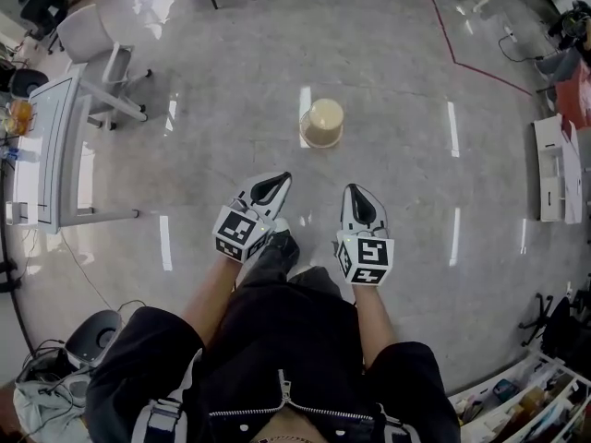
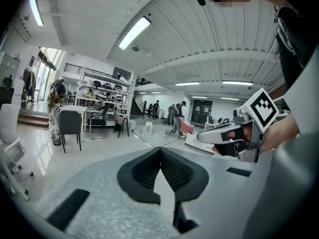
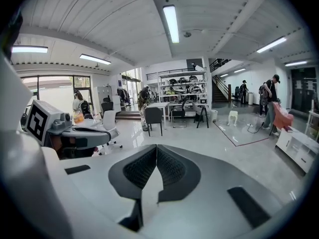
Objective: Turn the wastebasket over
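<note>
A cream, round wastebasket [image 1: 321, 123] stands alone on the glossy grey floor, ahead of both grippers and apart from them. In the head view my left gripper [image 1: 281, 179] and right gripper [image 1: 352, 191] are held side by side in front of the body, both pointing toward the basket, jaws shut and empty. The left gripper view shows its jaws [image 2: 160, 150] closed to a point, with the right gripper [image 2: 234, 133] off to the side. From the right gripper view, its jaws [image 3: 156, 148] are likewise closed, the left gripper [image 3: 65, 128] beside them. Neither gripper view shows the wastebasket.
A white desk [image 1: 46, 146] and an office chair [image 1: 92, 44] stand at the left. A white shelf unit [image 1: 554, 169] is at the right, and a red floor line [image 1: 462, 63] runs behind the basket. People, chairs and racks show far off.
</note>
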`<state>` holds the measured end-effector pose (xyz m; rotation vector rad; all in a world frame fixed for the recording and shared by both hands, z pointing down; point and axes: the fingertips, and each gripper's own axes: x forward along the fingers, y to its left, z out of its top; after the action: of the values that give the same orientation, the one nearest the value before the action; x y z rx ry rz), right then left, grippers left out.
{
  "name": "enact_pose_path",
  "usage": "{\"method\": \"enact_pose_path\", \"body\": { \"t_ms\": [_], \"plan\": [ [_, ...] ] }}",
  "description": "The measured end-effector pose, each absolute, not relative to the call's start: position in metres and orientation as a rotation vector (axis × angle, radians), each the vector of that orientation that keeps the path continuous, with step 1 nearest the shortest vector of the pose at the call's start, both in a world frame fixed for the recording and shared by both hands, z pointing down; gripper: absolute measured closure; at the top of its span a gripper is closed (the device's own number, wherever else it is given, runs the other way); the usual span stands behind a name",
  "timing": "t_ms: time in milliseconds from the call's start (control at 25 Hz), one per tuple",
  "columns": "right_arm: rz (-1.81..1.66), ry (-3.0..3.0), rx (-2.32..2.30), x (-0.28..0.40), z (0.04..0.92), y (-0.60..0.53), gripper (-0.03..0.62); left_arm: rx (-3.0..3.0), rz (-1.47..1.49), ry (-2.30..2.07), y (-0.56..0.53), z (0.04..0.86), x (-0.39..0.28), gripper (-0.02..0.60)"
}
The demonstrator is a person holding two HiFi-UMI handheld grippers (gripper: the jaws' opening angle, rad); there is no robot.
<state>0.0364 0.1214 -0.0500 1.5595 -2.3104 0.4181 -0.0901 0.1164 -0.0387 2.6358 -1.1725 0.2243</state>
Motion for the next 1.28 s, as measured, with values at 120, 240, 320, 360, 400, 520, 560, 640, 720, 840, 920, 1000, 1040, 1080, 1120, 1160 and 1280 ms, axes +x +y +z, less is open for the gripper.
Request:
{"method": "enact_pose_path", "body": {
  "t_ms": [120, 240, 320, 360, 400, 520, 560, 640, 720, 840, 920, 1000, 1040, 1080, 1120, 1160, 1280],
  "plan": [
    [0.396, -2.294, 1.545, 0.034, -0.045, 0.096, 0.583, 2.637, 0.240, -1.165, 0.090, -0.029, -0.097, 0.575],
    [0.387, -2.280, 1.538, 0.031, -0.035, 0.072, 0.583, 2.636, 0.246, -1.155, 0.066, -0.016, -0.102, 0.575],
    [0.384, -2.270, 1.540, 0.031, -0.026, 0.056, 0.583, 2.635, 0.263, -1.141, 0.051, -0.004, -0.104, 0.575],
    [0.383, -2.266, 1.542, 0.032, -0.021, 0.048, 0.583, 2.635, 0.269, -1.137, 0.043, 0.002, -0.103, 0.575],
    [0.384, -2.262, 1.543, 0.034, -0.015, 0.038, 0.583, 2.635, 0.273, -1.135, 0.034, 0.008, -0.102, 0.575],
    [0.398, -2.254, 1.537, 0.044, 0.012, 0.006, 0.583, 2.634, 0.277, -1.133, 0.005, 0.029, -0.094, 0.575],
    [0.407, -2.252, 1.531, 0.048, 0.024, -0.005, 0.583, 2.638, 0.279, -1.132, -0.005, 0.038, -0.089, 0.575],
    [0.429, -2.247, 1.515, 0.056, 0.051, -0.026, 0.583, 2.643, 0.290, -1.130, -0.024, 0.057, -0.079, 0.575],
    [0.437, -2.243, 1.497, 0.064, 0.080, -0.049, 0.583, 2.642, 0.301, -1.130, -0.046, 0.083, -0.069, 0.575],
    [0.419, -2.245, 1.469, 0.080, 0.136, -0.087, 0.583, 2.636, 0.298, -1.127, -0.081, 0.137, -0.053, 0.575],
    [0.387, -2.260, 1.459, 0.090, 0.180, -0.116, 0.583, 2.652, 0.299, -1.130, -0.106, 0.183, -0.045, 0.575],
    [0.353, -2.274, 1.447, 0.099, 0.229, -0.143, 0.583, 2.673, 0.293, -1.129, -0.129, 0.233, -0.039, 0.575],
    [0.334, -2.280, 1.439, 0.103, 0.254, -0.155, 0.583, 2.682, 0.295, -1.128, -0.140, 0.261, -0.037, 0.575],
    [0.315, -2.286, 1.426, 0.106, 0.280, -0.166, 0.582, 2.688, 0.303, -1.128, -0.150, 0.290, -0.036, 0.575],
    [0.296, -2.292, 1.409, 0.107, 0.306, -0.176, 0.582, 2.691, 0.315, -1.132, -0.160, 0.319, -0.038, 0.575],
    [0.275, -2.296, 1.388, 0.108, 0.332, -0.186, 0.582, 2.691, 0.325, -1.138, -0.170, 0.347, -0.040, 0.575],
    [0.192, -2.308, 1.323, 0.110, 0.400, -0.212, 0.582, 2.701, 0.335, -1.158, -0.195, 0.419, -0.047, 0.575]
  ]
}}
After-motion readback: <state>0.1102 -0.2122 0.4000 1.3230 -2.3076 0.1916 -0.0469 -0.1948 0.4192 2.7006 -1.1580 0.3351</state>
